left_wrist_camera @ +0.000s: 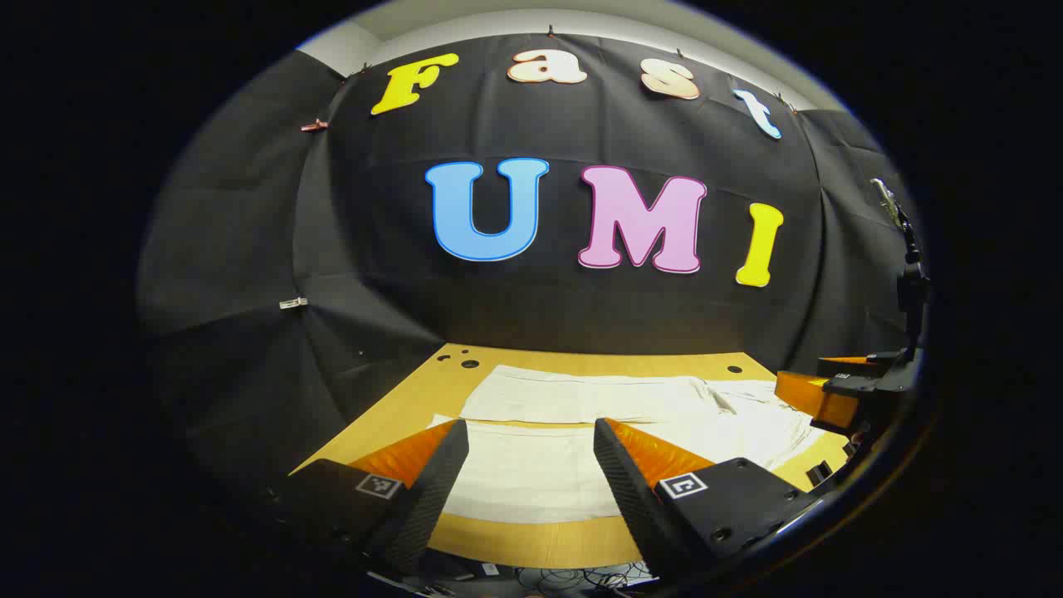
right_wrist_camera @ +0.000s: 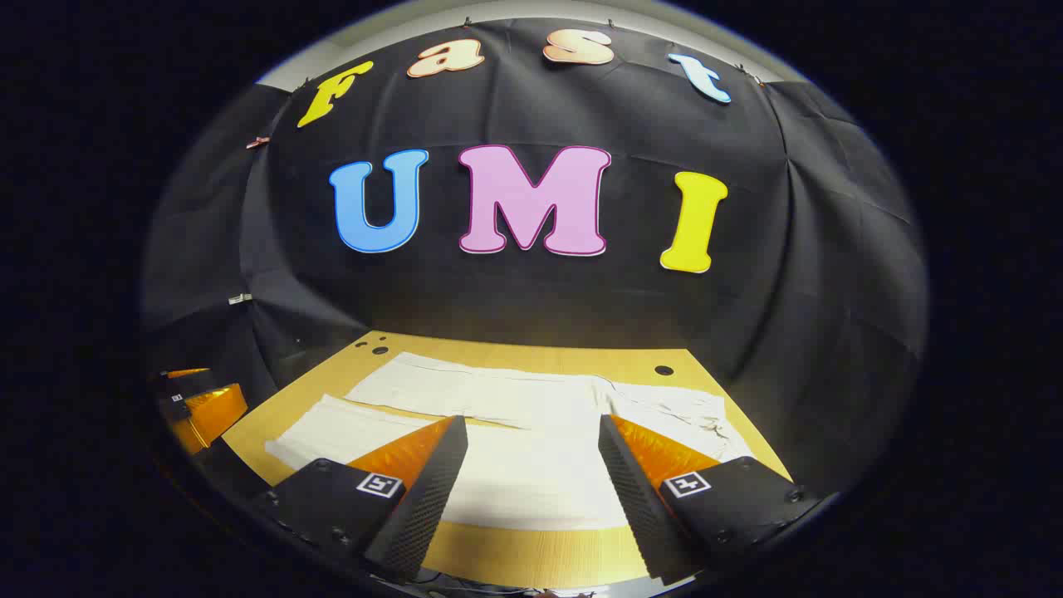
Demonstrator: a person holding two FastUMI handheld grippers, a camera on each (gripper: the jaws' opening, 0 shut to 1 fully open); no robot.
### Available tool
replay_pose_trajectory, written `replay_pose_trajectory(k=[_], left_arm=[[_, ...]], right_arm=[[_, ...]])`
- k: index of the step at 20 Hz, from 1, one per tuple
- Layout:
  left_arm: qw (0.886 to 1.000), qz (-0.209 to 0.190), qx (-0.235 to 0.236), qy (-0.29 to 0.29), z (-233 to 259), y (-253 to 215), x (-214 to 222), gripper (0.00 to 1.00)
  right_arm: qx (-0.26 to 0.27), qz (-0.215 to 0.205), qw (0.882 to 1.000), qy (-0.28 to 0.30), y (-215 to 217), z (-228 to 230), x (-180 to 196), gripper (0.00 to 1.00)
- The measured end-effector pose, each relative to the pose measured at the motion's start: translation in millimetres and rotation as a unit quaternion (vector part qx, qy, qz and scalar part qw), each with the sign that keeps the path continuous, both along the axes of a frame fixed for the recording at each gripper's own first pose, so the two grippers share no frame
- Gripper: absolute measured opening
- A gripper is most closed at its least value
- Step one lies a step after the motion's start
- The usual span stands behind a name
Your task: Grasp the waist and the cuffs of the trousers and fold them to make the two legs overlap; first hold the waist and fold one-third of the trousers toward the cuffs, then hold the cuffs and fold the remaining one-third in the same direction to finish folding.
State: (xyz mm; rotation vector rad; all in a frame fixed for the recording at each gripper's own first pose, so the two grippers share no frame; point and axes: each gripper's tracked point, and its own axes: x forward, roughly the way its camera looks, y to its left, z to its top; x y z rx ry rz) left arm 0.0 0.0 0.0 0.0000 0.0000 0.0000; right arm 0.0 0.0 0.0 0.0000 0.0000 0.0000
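Observation:
White trousers (left_wrist_camera: 581,415) lie flat on the wooden table (left_wrist_camera: 531,544), both legs spread side by side, cuffs to the left and the rumpled waist (left_wrist_camera: 764,407) to the right. My left gripper (left_wrist_camera: 531,432) hovers open above the near leg with nothing between its fingers. In the right gripper view the trousers (right_wrist_camera: 515,415) stretch across the table (right_wrist_camera: 531,552), with the waist (right_wrist_camera: 689,415) at the right. My right gripper (right_wrist_camera: 531,428) is open over the near leg, close to the table's front edge. The right gripper (left_wrist_camera: 818,386) also appears at the right of the left gripper view.
Black cloth walls close the booth behind and on both sides. Small round holes (left_wrist_camera: 469,364) mark the table's far corners. A dark stand (left_wrist_camera: 909,282) rises at the right edge of the left gripper view. Cables (left_wrist_camera: 573,577) hang below the table's front edge.

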Motion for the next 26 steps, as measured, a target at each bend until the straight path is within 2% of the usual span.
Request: replay_pose_trajectory(k=[3, 7, 9, 12, 15, 22, 26], left_arm=[[1.000, -0.014, 0.009, -0.002, 3.0, -10.2, 6.8, 0.96], [0.999, -0.031, 0.016, -0.014, 7.9, -27.7, 20.7, 0.96], [0.999, -0.038, 0.027, -0.008, -0.4, -37.0, 29.3, 0.96], [0.996, -0.059, 0.073, -0.010, -3.7, -54.3, 38.2, 0.97], [0.995, -0.077, 0.069, -0.009, -3.5, -65.9, 46.7, 0.98], [0.996, -0.058, 0.065, 0.008, -10.4, -63.3, 71.5, 0.98], [0.998, -0.035, 0.053, 0.019, -17.3, -55.8, 81.5, 0.98]], right_arm=[[0.004, 0.014, 1.000, -0.008, 2.7, 6.0, 1.3, 0.98], [0.005, 0.009, 0.999, -0.036, -9.5, 13.5, 7.2, 0.98], [0.000, -0.008, 0.999, -0.036, -22.6, 10.1, 13.3, 0.98], [0.005, -0.011, 0.999, -0.038, -34.7, 7.2, 17.3, 0.98], [0.012, -0.025, 0.999, -0.040, -54.1, 5.6, 22.5, 0.98], [0.006, -0.032, 0.998, -0.051, -88.8, 8.5, 40.8, 0.98], [-0.042, -0.026, 0.998, -0.033, -115.6, -4.5, 55.1, 0.98]])
